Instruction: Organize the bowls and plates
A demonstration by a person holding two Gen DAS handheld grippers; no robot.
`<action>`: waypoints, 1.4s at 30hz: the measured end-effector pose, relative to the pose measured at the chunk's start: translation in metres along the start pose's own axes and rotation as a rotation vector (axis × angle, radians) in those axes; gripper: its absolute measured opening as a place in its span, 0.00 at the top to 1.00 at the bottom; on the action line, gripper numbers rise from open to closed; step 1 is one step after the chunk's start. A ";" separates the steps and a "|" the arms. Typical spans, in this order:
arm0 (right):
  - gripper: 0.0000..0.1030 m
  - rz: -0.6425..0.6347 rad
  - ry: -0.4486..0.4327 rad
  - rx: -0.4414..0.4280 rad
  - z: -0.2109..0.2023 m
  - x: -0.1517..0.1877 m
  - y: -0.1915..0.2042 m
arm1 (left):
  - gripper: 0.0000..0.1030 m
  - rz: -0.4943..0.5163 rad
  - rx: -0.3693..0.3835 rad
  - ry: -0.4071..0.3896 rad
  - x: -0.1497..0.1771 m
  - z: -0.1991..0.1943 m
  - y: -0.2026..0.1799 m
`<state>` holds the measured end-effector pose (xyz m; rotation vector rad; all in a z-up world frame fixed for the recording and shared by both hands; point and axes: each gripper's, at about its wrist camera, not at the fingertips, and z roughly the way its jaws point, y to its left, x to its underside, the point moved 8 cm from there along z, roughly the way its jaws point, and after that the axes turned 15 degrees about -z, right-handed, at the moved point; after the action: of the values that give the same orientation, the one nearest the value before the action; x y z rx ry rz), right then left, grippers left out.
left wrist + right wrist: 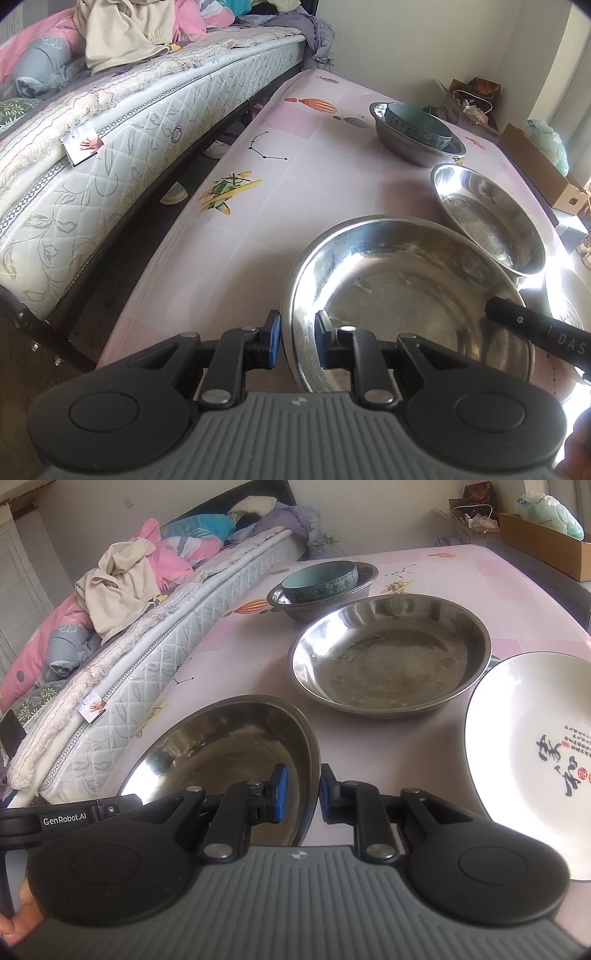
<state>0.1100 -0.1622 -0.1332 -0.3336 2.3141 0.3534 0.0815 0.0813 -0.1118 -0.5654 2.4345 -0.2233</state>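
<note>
A large steel plate [406, 295] is nearest me on the pink table; it also shows in the right wrist view [221, 746]. My left gripper [297, 339] straddles its left rim, one blue pad outside, one inside, with gaps visible. My right gripper [301, 794] straddles its right rim the same way. A second steel plate [388, 657] lies beyond it, also seen in the left wrist view [487, 218]. A teal bowl [321, 578] sits in a steel bowl [332, 602] at the far end. A white plate with calligraphy [535, 746] lies at the right.
A bed with a quilted mattress [129, 140] and piled clothes runs along the table's left side. Cardboard boxes [546, 542] and bags stand past the table's far right edge. The table [258, 221] carries printed cartoon pictures.
</note>
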 end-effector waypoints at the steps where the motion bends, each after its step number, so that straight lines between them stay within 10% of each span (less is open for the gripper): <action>1: 0.83 -0.001 -0.001 0.001 0.000 0.000 0.000 | 0.82 0.000 0.001 -0.001 0.000 -0.001 0.000; 42: 0.83 -0.023 -0.021 0.005 -0.009 -0.007 0.004 | 0.82 0.000 0.007 -0.014 -0.002 -0.006 0.000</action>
<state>0.1077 -0.1609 -0.1221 -0.3522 2.2884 0.3377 0.0792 0.0827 -0.1064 -0.5625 2.4191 -0.2273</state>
